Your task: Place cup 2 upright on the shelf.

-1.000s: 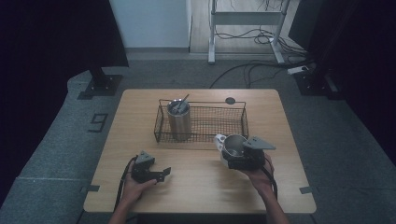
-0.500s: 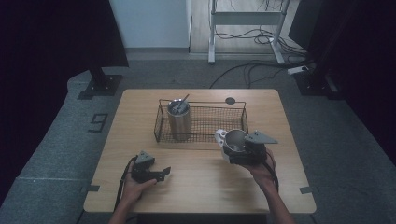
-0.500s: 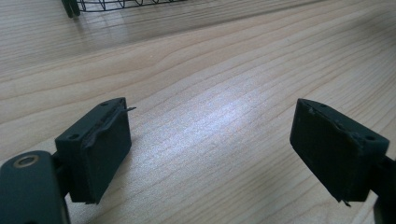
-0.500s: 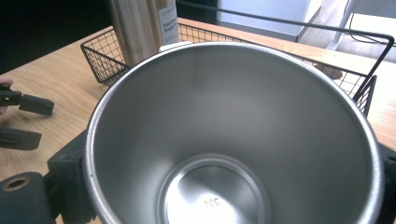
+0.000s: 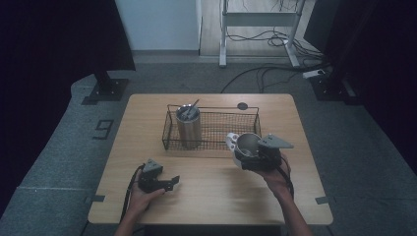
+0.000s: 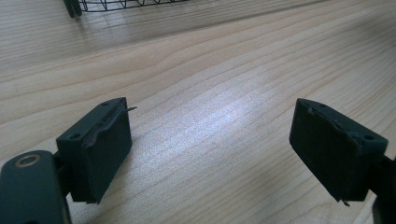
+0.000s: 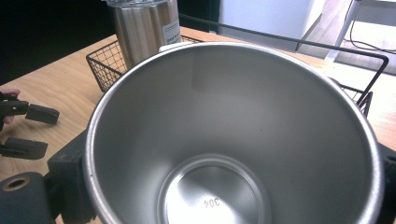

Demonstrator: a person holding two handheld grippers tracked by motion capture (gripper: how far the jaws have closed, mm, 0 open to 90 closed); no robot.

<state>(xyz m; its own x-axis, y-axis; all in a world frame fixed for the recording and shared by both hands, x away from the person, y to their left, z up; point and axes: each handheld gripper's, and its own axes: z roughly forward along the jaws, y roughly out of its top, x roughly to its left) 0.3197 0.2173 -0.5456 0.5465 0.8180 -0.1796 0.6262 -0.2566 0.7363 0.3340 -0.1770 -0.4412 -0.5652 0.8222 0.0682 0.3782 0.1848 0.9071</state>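
Carrying the steel cup [image 7: 233,140] clamped in the right hand-held gripper [image 5: 256,156] toward the wire basket [image 5: 216,129], probably lowering inside next; left hand-held gripper [image 6: 210,154] beside it gapes empty, jaws just narrowing.

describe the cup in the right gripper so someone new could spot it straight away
Start at the wooden table and find the black wire basket across its middle. Just in front of the basket's right end, the right gripper holds a steel cup off the table. Unlike the taller steel tumbler standing in the basket, this cup is short, wide-mouthed, empty and has a white handle.
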